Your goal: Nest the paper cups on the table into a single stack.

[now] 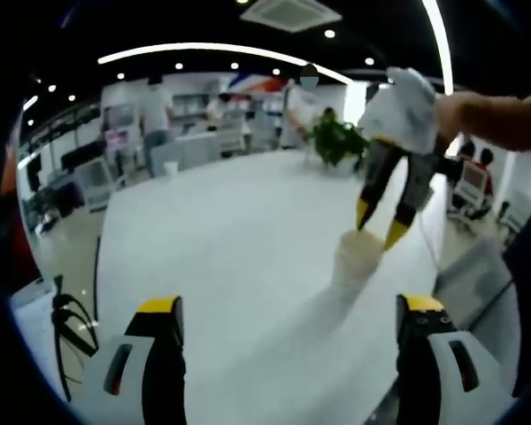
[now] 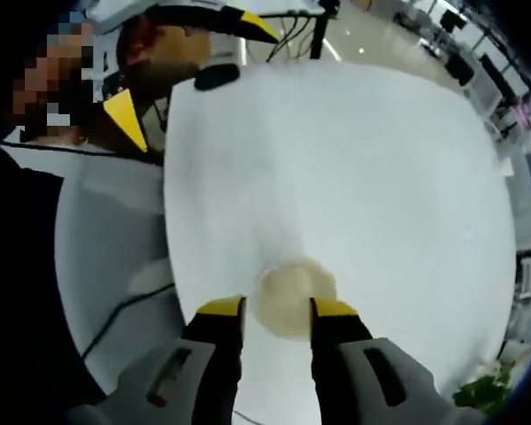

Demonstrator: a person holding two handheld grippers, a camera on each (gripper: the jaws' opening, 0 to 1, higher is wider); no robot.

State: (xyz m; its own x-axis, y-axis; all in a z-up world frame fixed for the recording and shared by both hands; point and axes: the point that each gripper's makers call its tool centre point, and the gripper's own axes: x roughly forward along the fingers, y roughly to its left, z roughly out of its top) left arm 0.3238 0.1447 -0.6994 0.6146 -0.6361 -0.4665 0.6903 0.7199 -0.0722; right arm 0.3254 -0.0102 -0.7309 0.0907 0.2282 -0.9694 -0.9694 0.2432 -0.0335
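The right hand-held gripper (image 2: 277,307) hangs part-open around the paper cup (image 2: 292,297) on the table (image 2: 380,177), not yet squeezing; the left hand-held gripper (image 1: 290,305) waits wide open and empty, so closing and lifting looks next.

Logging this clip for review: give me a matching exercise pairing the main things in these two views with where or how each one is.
Things:
1. paper cup
2. right gripper
3. left gripper
4. potted plant

States:
A. at the table's far edge
B. jaws wide apart, nothing between them
C. standing on the table, opening up
D. above the cup, a jaw tip on either side of its rim

Pairs: 1-C, 2-D, 3-B, 4-A
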